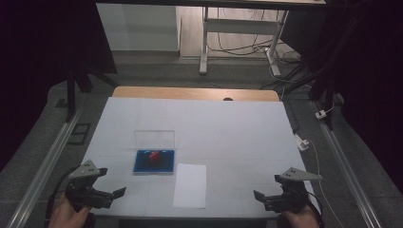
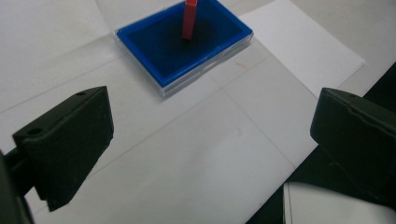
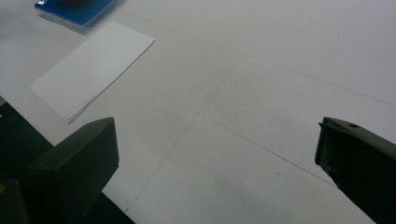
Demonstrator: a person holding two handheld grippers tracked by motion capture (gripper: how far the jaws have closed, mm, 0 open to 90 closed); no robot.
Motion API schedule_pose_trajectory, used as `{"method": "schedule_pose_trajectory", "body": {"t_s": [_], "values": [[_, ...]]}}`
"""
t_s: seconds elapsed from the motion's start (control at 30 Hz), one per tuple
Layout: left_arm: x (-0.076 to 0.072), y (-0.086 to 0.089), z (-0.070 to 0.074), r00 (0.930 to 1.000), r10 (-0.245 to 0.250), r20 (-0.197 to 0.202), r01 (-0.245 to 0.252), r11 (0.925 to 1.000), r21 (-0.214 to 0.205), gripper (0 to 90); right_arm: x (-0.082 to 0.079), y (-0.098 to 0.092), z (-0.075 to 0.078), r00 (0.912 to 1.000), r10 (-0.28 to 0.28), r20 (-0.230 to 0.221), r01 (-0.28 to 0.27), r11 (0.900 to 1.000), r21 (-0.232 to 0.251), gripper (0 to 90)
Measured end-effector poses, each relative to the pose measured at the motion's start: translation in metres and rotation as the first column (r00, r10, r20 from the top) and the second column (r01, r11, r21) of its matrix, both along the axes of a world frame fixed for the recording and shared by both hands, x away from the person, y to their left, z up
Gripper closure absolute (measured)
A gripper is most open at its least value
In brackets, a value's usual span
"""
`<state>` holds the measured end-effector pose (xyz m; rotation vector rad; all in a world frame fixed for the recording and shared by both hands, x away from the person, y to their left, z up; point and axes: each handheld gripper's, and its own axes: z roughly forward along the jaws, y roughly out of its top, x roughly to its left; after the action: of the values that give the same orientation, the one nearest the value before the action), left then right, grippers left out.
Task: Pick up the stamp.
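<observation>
Both tongs, left (image 1: 107, 183) and right (image 1: 270, 186), are held wide open and empty at the tabletop (image 1: 228, 123) near edge, start position judged; red stamp (image 2: 189, 19) stands in blue case (image 2: 184, 44) just ahead of left tongs, paper sheet (image 1: 190, 185) between, so a forward reach is needed.

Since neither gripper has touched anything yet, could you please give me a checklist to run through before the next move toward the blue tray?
1. Left gripper open: ok, jaws wide apart.
2. Right gripper open: ok, nothing held.
3. Blue tray flat, clear lid raised: ok.
4. Red piece upright in the tray: ok.
5. White paper beside the tray, not under it: ok.
6. Red piece loose or fixed: cannot tell.
</observation>
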<state>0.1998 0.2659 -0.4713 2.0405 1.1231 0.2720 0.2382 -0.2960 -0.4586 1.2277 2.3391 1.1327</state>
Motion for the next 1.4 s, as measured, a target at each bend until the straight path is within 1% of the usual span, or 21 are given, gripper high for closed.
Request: {"method": "schedule_pose_trajectory", "body": {"t_s": [0.1, 0.2, 0.33, 0.47, 0.7, 0.83, 0.97, 1.07, 1.27, 1.4], "values": [[0.003, -0.002, 0.0, 1.0, -0.008, 0.001, 0.008, 0.9998, -0.019, 0.1, 0.0, 0.0, 0.0, 1.0, 0.004, -0.002, -0.004, 1.0, -0.002, 0.0], [0.006, -0.005, 0.001, 0.9999, -0.013, -0.005, 0.013, 0.9997, -0.018, 0.1, 0.0, 0.0, 0.0, 1.0, 0.006, -0.005, -0.006, 1.0, -0.002, 0.0], [0.01, -0.008, 0.002, 0.9996, -0.026, -0.015, 0.026, 0.9997, -0.004, 0.2, 0.0, 0.0, 0.0, 1.0, 0.004, -0.006, -0.004, 1.0, -0.002, 0.0], [0.016, -0.012, 0.004, 0.9995, -0.032, 0.001, 0.032, 0.9993, 0.021, 0.1, 0.0, 0.0, 0.0, 1.0, 0.003, -0.008, -0.003, 1.0, 0.0, 0.0], [0.027, -0.018, 0.005, 0.999, -0.045, 0.002, 0.045, 0.9987, 0.023, 0.1, 0.001, 0.0, 0.0, 0.9999, 0.004, -0.009, -0.004, 1.0, 0.001, 0.0], [0.034, -0.022, 0.004, 0.9986, -0.053, -0.004, 0.054, 0.9983, 0.023, 0.1, 0.001, 0.0, 0.0, 0.9999, 0.005, -0.01, -0.005, 1.0, 0.001, 0.0], [0.04, -0.028, 0.005, 0.9982, -0.059, 0.003, 0.059, 0.9976, 0.036, 0.1, 0.001, 0.0, 0.0, 0.9999, 0.006, -0.01, -0.006, 1.0, 0.0, 0.0], [0.045, -0.032, 0.006, 0.9972, -0.073, 0.01, 0.073, 0.996, 0.052, 0.2, 0.001, 0.0, 0.0, 0.9999, 0.009, -0.01, -0.009, 1.0, -0.003, 0.0], [0.057, -0.041, 0.005, 0.9963, -0.086, 0.004, 0.086, 0.9937, 0.073, 0.2, 0.001, 0.001, -0.001, 0.9998, 0.01, -0.014, -0.01, 0.9999, -0.005, 0.0], [0.066, -0.046, 0.004, 0.996, -0.089, 0.003, 0.089, 0.9934, 0.073, 0.2, 0.002, 0.001, -0.001, 0.9998, 0.012, -0.017, -0.012, 0.9999, -0.005, 0.0]]}}
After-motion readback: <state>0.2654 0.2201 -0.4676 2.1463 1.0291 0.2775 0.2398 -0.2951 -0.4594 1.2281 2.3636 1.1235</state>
